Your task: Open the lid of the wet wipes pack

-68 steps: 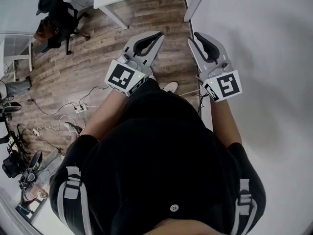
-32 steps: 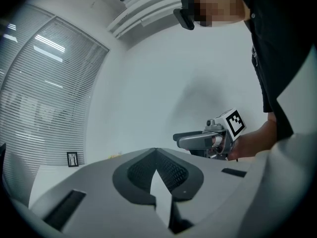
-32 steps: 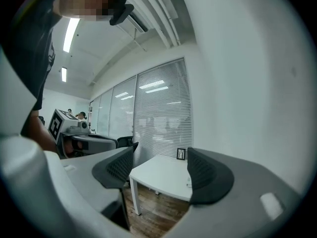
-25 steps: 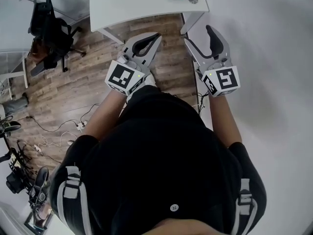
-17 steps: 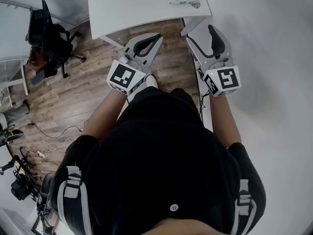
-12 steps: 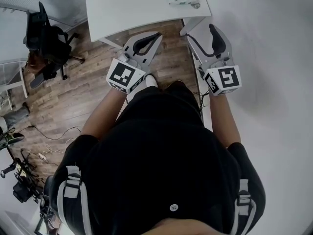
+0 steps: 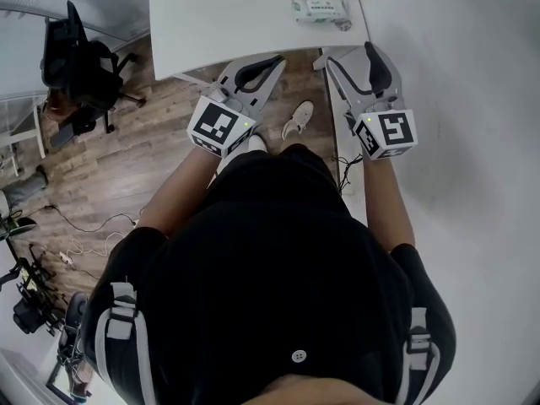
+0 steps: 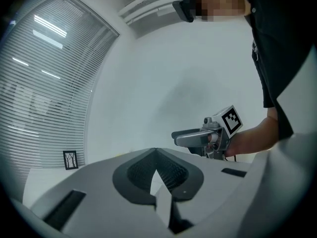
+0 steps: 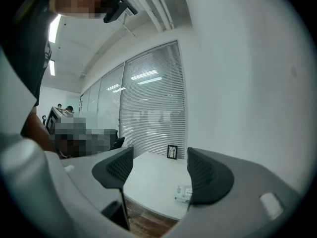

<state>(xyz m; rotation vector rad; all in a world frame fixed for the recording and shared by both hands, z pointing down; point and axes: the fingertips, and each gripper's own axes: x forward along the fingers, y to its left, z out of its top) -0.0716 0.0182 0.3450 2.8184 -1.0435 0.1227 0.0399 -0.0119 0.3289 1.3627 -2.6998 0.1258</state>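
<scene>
The wet wipes pack point(image 7: 319, 7), white and pale green, lies flat near the right front corner of the white table point(image 7: 219, 15). Both grippers hang in the air short of the table's front edge, over the wooden floor. My left gripper point(image 7: 277, 61) is shut with nothing between its pads point(image 8: 163, 172). My right gripper point(image 7: 349, 57) is open and empty, its tips just below the pack. In the right gripper view the pack point(image 9: 183, 194) shows small beside the right pad point(image 9: 208, 175), far beyond the gripper point(image 9: 158, 168). The left gripper point(image 8: 156, 153) view shows the right gripper point(image 8: 200, 138) side-on.
A white wall point(image 7: 456, 74) runs along the right. A black office chair point(image 7: 80, 53) stands at the left, and cables point(image 7: 76, 234) trail on the wooden floor. My shoe point(image 7: 297, 118) shows below the table. A small framed picture point(image 9: 172, 151) stands at the table's far side.
The table and wipes pack have slid further into the head view as I moved forward. Both grippers now reach the table's front edge. Jaw states are unchanged.
</scene>
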